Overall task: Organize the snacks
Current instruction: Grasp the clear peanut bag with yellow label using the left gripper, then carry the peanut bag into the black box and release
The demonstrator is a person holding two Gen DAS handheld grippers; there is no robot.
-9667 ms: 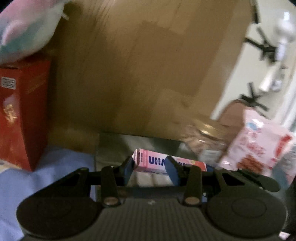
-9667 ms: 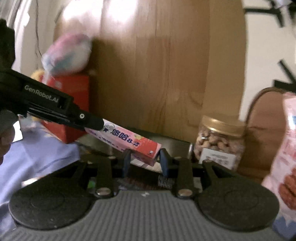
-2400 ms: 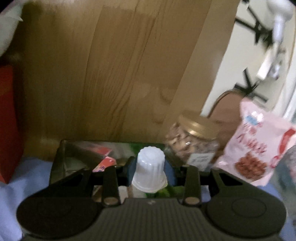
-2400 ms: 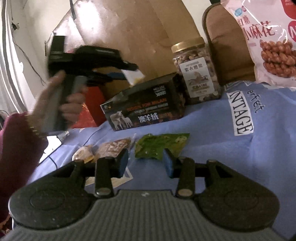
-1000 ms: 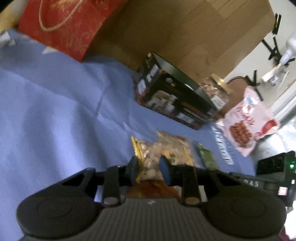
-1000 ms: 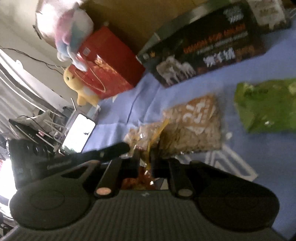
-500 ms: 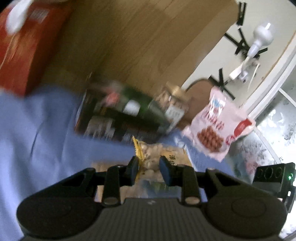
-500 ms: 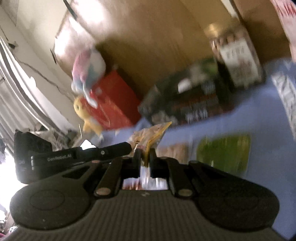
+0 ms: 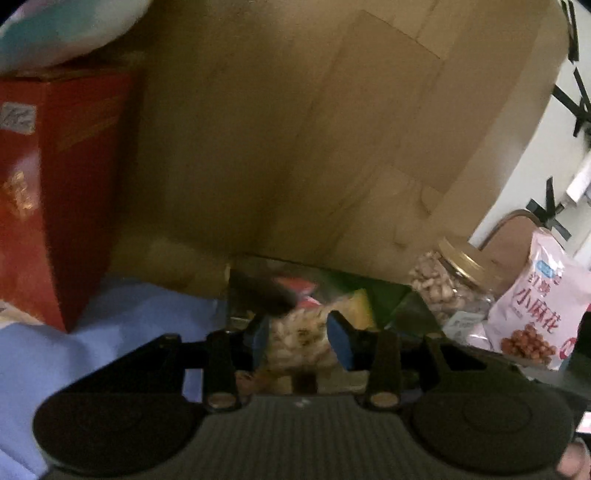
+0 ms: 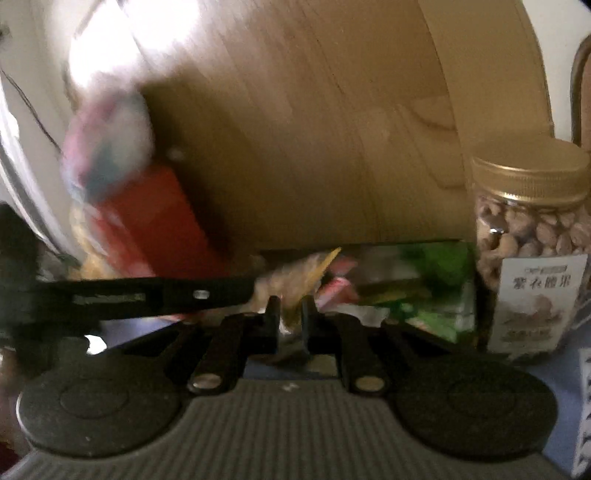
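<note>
Behind the grippers stands a wooden board (image 9: 295, 129), and against its foot sits the open box (image 9: 391, 295), crowded with wrappers in green, red and pink that are too blurred to name. Readable writing is scarce: the pink bag (image 9: 535, 302) at the right of the left wrist view carries large red Chinese characters above a picture of brown twists, and the nut jar (image 10: 532, 236), gold-lidded and full of pale nuts, wears a white label with a line of dark Chinese characters; the print on the arm of the left gripper is smeared. The snack packet (image 9: 299, 339) is a clear pouch of pale, lumpy pieces with a yellow sealed edge, and it hangs over the box's near side, between both grippers. The left gripper (image 9: 300, 334) has its blue pads either side of the packet, jaws opening and no longer squeezing it. The right gripper (image 10: 289, 317) has its narrow jaws opening too, the packet's edge between them; whether they still pinch it I cannot tell. A red carton (image 9: 48, 192) stands at the left on the blue cloth (image 9: 122, 314), a pastel plush toy (image 9: 55, 29) on top.
</note>
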